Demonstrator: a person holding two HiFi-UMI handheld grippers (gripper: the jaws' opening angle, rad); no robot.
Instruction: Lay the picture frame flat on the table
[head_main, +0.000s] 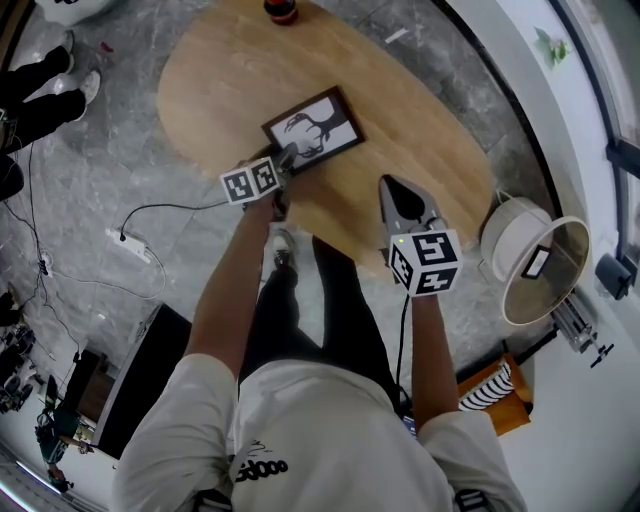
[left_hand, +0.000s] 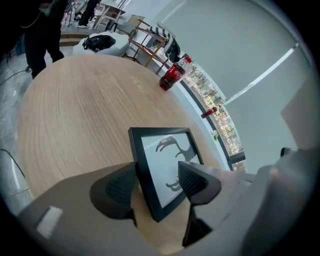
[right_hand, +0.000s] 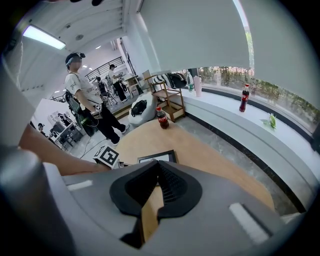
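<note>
A black picture frame (head_main: 313, 130) holding a bird drawing rests near the middle of the oval wooden table (head_main: 420, 130). My left gripper (head_main: 290, 155) grips its near corner. In the left gripper view the frame (left_hand: 167, 160) runs between the two pads (left_hand: 117, 187), tilted a little off the tabletop (left_hand: 75, 110), with my left gripper (left_hand: 157, 185) shut on its edge. My right gripper (head_main: 388, 185) hovers over the table's near right side, jaws shut and empty. From the right gripper view (right_hand: 157, 167) the frame (right_hand: 157, 157) shows just beyond the closed tips.
A cola bottle (head_main: 282, 10) stands at the table's far edge (left_hand: 172, 75) (right_hand: 161, 118). A white round drum (head_main: 545, 265) sits on the floor to the right. A power strip (head_main: 130, 245) and cables lie on the left floor. A person (right_hand: 82, 95) stands beyond the table.
</note>
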